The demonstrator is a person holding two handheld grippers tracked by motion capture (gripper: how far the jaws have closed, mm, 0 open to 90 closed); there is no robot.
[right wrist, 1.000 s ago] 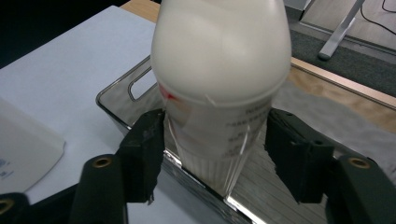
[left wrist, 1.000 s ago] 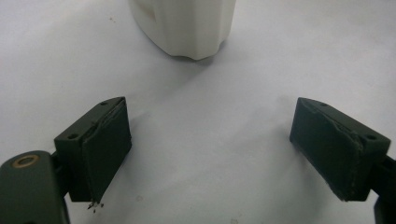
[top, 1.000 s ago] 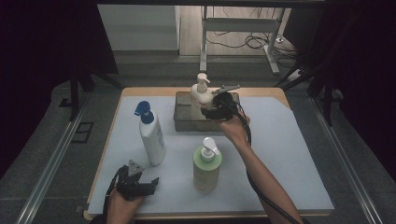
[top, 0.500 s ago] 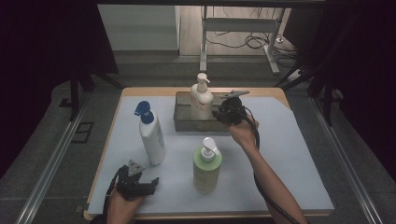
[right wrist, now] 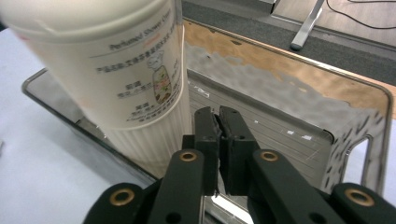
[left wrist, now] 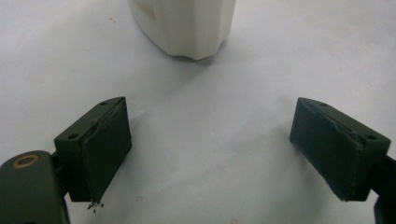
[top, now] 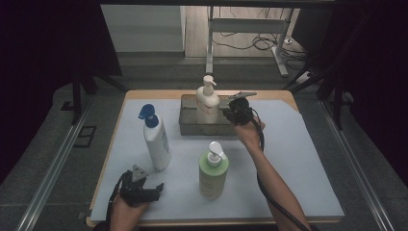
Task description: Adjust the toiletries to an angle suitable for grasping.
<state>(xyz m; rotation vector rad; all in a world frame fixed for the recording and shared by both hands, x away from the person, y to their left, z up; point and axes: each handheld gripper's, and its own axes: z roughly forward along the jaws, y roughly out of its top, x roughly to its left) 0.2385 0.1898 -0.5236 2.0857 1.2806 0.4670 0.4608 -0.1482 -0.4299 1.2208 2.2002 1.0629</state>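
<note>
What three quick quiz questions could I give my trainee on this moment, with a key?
1. True or false: the right claw is shut on the cream pump bottle.
2. Which bottle stands in the grey tray? A) the white bottle with the blue cap B) the cream pump bottle C) the green pump bottle
3. Fill in: the left claw stands ____ over the white mat, with nothing between its jaws.

Key:
1. False. Its jaws are closed on each other beside the bottle, over the tray.
2. B
3. open
</note>
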